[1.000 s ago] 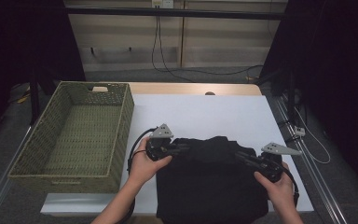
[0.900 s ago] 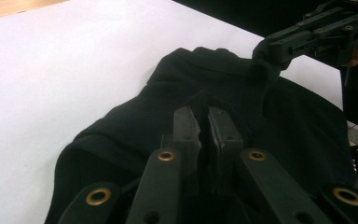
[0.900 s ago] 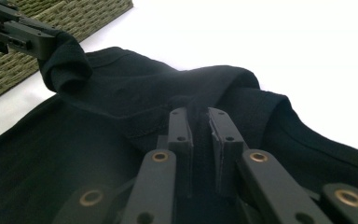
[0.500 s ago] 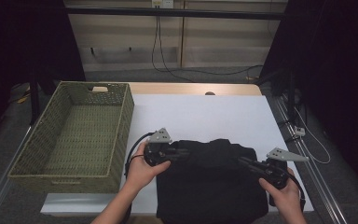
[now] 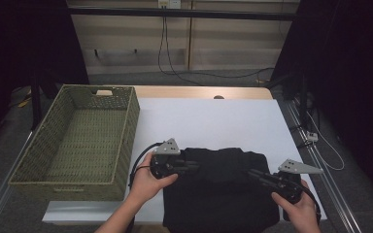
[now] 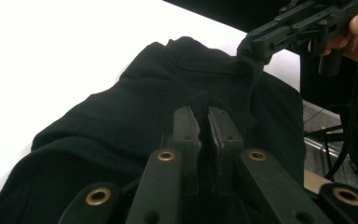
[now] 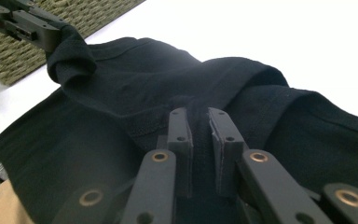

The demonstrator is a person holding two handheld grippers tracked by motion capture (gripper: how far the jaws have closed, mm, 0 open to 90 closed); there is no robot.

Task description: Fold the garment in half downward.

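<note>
Scene: a person works at a white desk (image 5: 213, 121) with a hand-held claw in each hand, folding a black garment (image 5: 218, 194).
Garment position: it lies at the near edge of the desk, between the two hands, partly folded, with its top edge turned over toward the person.
Left claw (image 5: 190, 166): pressed together on a fold of the black cloth at the garment's upper left; in the left gripper view a ridge of fabric stands pinched between the jaws.
Right claw (image 5: 253, 174): likewise pinching a fold of cloth at the garment's upper right; the right gripper view shows fabric caught between its jaws.
Basket: a woven green basket (image 5: 126, 116) stands on the left of the desk, just beside the garment and apart from it.
Handling: the garment looks soft, light and limp; it will likely sag and bunch wherever it is unsupported, and is neither fragile nor slippery.
Where to hold: the two outer corners of the folded edge seem best, one claw on each, so the fold stays straight.
Change from earlier: both hands sit a little nearer the person than a second ago, the right more so, and the folded edge has come with them; both grips are unchanged.
</note>
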